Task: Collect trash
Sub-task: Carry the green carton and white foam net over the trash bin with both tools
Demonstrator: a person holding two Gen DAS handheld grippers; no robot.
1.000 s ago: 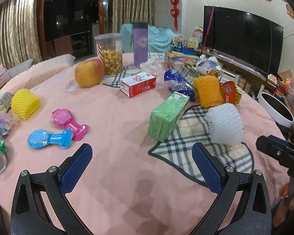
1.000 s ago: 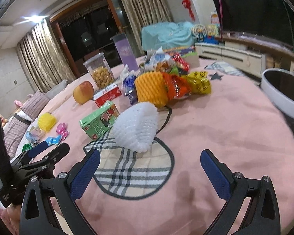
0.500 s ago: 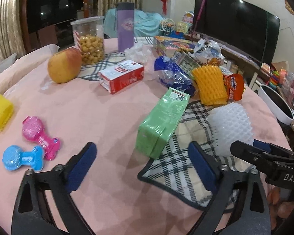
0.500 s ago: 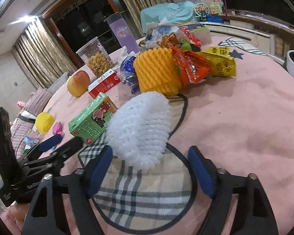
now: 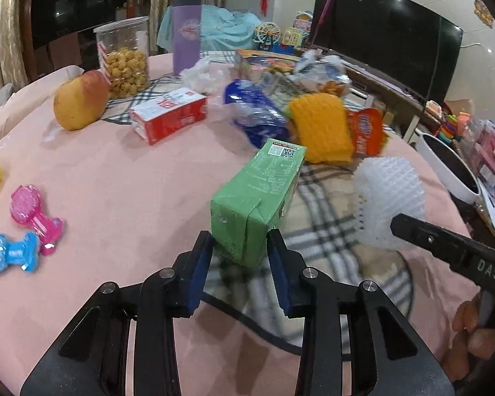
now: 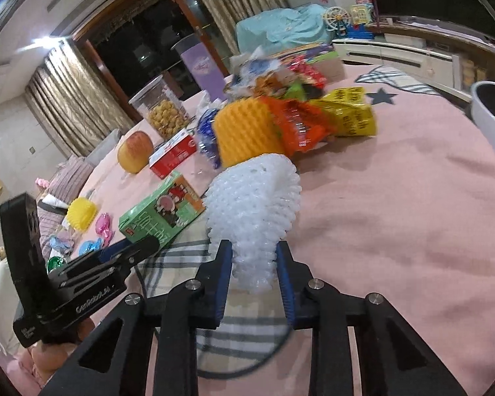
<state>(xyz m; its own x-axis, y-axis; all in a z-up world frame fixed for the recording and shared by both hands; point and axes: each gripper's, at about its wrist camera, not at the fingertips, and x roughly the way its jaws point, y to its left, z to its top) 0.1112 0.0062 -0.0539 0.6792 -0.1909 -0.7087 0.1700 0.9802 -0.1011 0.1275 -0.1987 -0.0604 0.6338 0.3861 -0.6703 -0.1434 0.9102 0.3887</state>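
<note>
tools both clenched: left tool on green carton, right tool on white foam net; lift straight, gently.

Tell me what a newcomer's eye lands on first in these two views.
First, the left gripper closed on the near end of the green carton, which lies at the edge of the plaid mat. Beside it, the right gripper pinches the white foam net over the same mat. Behind them, an orange foam net fronts a heap of snack wrappers.
</note>
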